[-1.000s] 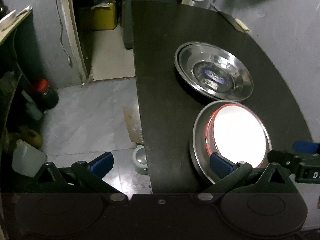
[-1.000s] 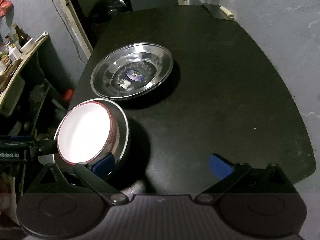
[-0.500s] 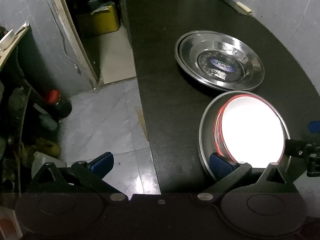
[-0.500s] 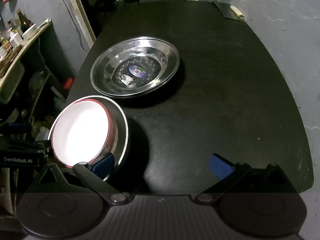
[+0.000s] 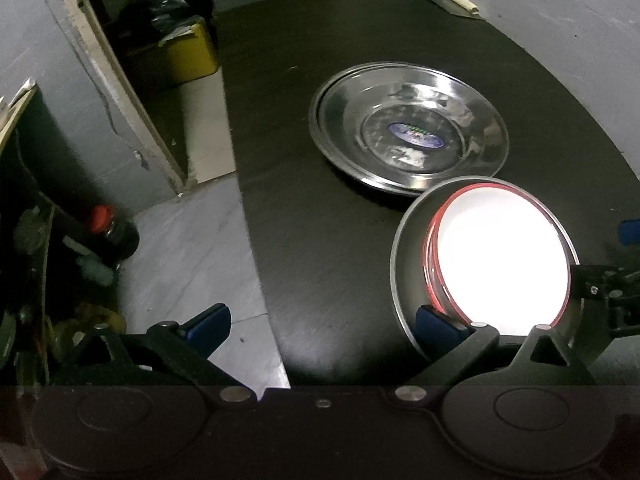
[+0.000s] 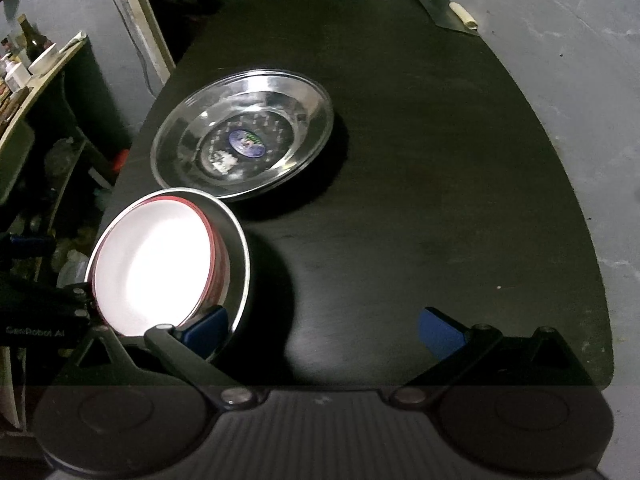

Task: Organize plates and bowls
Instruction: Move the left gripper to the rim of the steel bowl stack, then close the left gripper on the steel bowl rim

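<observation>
A white bowl with a red rim [image 5: 500, 264] [image 6: 154, 268] sits inside a steel bowl [image 5: 408, 276] [image 6: 238, 256] near the front left of the black table [image 6: 420, 200]. A wide steel plate [image 5: 408, 132] [image 6: 244, 140] with a blue sticker lies just behind them. My left gripper [image 5: 320, 324] is open, its right finger by the steel bowl's near rim, its left finger over the floor. My right gripper [image 6: 324, 330] is open, its left finger at the steel bowl's near edge. Each gripper shows at the edge of the other's view.
The table's left edge [image 5: 248, 208] drops to a tiled floor. A shelf with bottles [image 5: 100, 232] and clutter stands at the left. A yellow box [image 5: 188, 52] sits in the doorway. A small cream object [image 6: 464, 14] lies at the table's far right corner. A grey wall runs along the right.
Both grippers have shifted and risen slightly, so the plate and bowls sit a little differently in view. The dishes have not moved. Both grippers stay open.
</observation>
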{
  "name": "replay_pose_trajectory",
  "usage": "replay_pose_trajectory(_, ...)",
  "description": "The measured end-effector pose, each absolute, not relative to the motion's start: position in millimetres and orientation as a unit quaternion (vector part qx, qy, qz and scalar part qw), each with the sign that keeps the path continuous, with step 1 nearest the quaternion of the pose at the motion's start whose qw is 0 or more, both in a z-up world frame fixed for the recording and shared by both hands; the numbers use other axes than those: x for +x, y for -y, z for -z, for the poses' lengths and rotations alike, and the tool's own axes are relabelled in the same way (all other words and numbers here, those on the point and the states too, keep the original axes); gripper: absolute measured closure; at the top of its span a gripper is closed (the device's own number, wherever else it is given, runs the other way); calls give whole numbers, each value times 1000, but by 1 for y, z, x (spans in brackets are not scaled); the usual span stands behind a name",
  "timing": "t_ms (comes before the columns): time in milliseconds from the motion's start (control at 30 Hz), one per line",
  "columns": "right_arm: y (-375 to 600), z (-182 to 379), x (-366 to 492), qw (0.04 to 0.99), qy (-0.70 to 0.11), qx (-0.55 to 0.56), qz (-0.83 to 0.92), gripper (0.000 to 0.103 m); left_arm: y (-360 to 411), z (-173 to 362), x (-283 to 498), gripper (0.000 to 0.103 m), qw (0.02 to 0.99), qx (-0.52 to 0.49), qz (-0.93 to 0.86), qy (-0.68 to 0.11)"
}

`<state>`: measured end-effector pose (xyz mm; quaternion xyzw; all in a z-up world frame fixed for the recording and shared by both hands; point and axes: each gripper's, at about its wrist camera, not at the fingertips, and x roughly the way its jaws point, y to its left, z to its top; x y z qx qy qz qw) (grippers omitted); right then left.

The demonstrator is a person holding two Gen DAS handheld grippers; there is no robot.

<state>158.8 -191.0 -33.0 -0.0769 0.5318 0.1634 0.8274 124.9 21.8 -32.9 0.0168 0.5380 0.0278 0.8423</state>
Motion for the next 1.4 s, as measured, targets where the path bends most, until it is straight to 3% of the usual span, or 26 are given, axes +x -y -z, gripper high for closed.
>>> replay_pose_trajectory(333,200,32,171,820,-543,-105,-151,0,-8,36,141,9,842,20,8,-540)
replay_pose_trajectory(433,204,33,170,816,-547,-93,-159,5,-8,38,143,15,842,7,20,-540)
replay_pose_trajectory(733,216,33,175,799,-563,-23,-211,38,-19,42,143,44,832,-73,60,-546)
replay_pose_trajectory(833,219,33,176,789,-568,8,-234,57,-21,41,142,70,830,-109,86,-541)
replay_pose_trajectory(867,218,32,176,787,-567,9,-243,68,-21,41,142,79,829,-116,95,-539)
replay_pose_trajectory(933,211,29,174,786,-563,-4,-256,79,-17,40,141,87,829,-115,109,-536)
replay_pose_trajectory(1000,207,28,174,783,-562,-11,-265,87,-14,40,141,87,830,-110,108,-535)
replay_pose_trajectory(1400,213,28,175,779,-566,6,-269,87,-19,42,140,88,828,-137,111,-532)
